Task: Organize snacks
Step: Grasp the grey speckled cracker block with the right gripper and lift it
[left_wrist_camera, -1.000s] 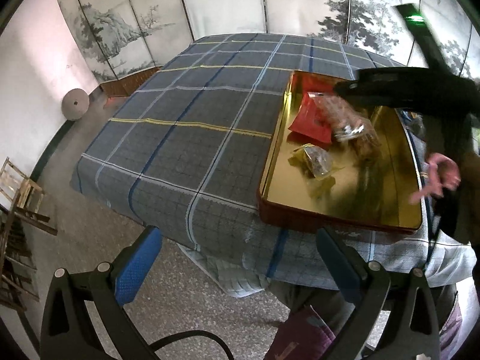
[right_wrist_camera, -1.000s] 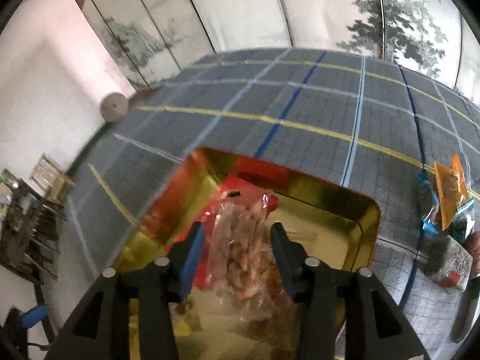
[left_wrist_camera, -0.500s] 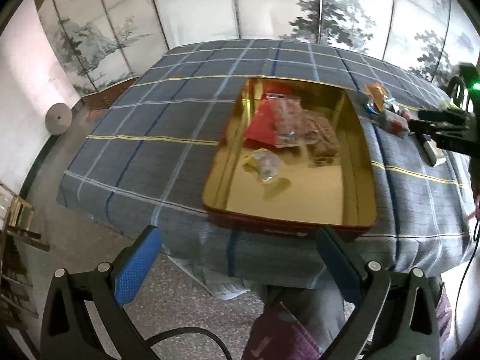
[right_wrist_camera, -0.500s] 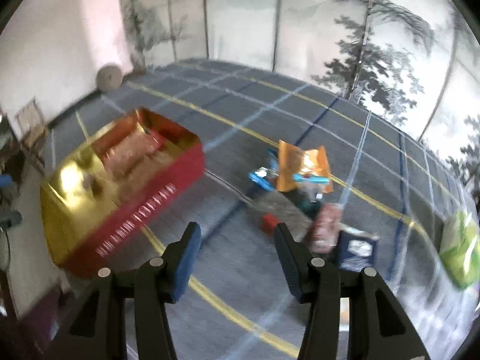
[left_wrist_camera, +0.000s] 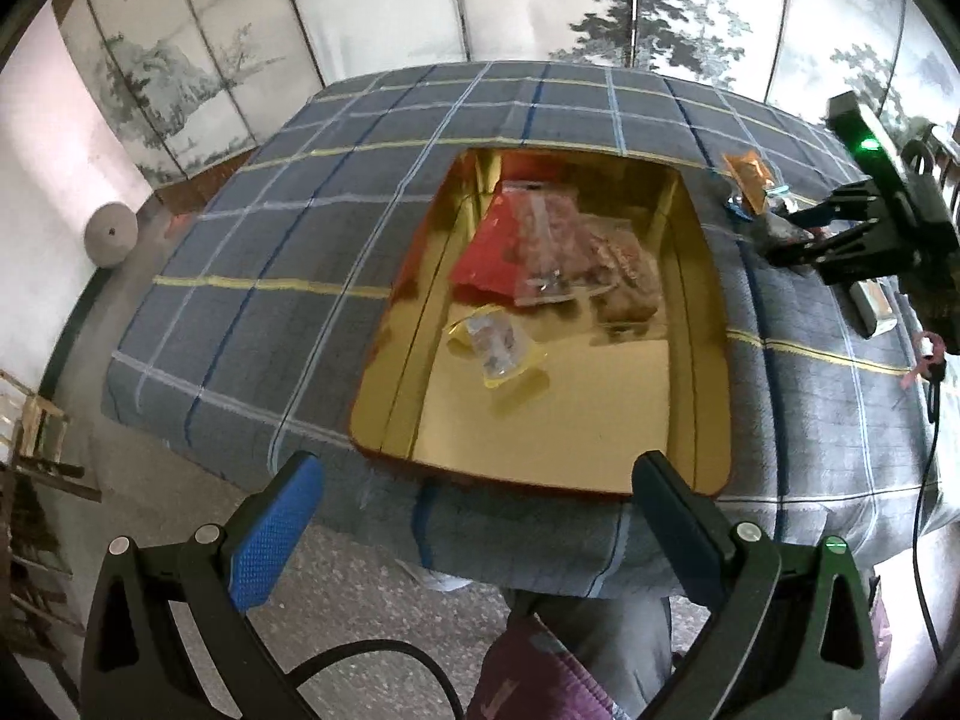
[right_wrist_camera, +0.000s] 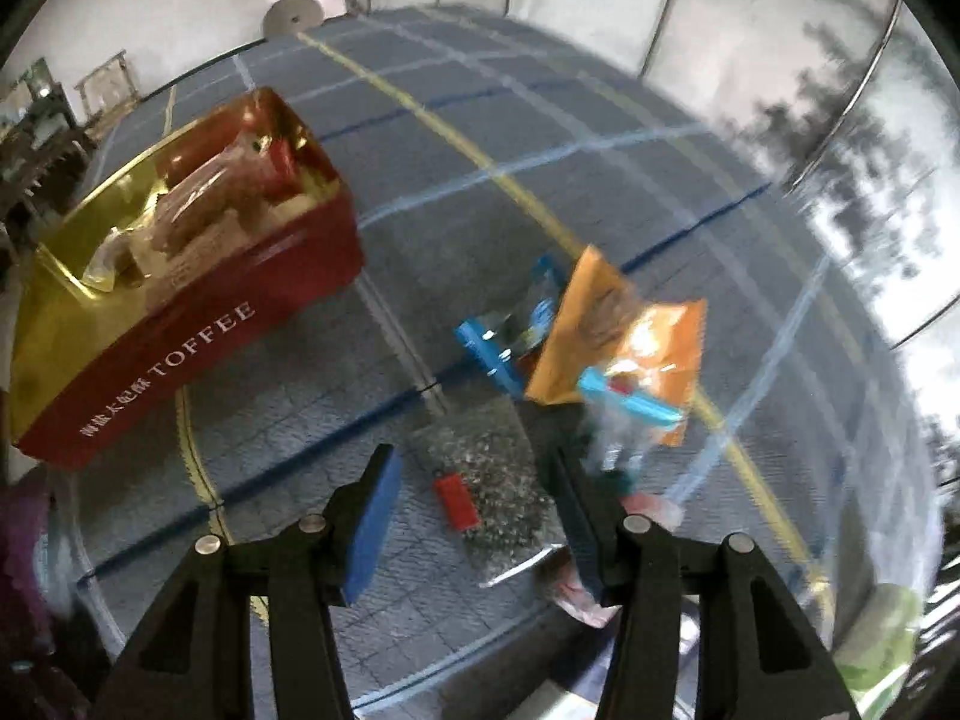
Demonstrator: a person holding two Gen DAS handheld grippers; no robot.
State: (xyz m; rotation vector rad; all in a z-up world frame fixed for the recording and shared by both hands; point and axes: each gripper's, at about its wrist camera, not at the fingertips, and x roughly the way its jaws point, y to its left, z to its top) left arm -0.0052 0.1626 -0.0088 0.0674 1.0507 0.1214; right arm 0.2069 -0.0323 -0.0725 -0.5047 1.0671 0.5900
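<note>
Blurring snack pile [right_wrist_camera: 600, 348], right claw [right_wrist_camera: 480, 516] open above, pkts unclear

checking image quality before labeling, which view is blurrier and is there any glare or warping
Right wrist view: motion smear on the orange packet and screen; TOFFEE on the tin still legible. Left wrist view: sharper, tin's gold interior mirrors the snacks, fisheye bends the plaid tablecloth.
</note>
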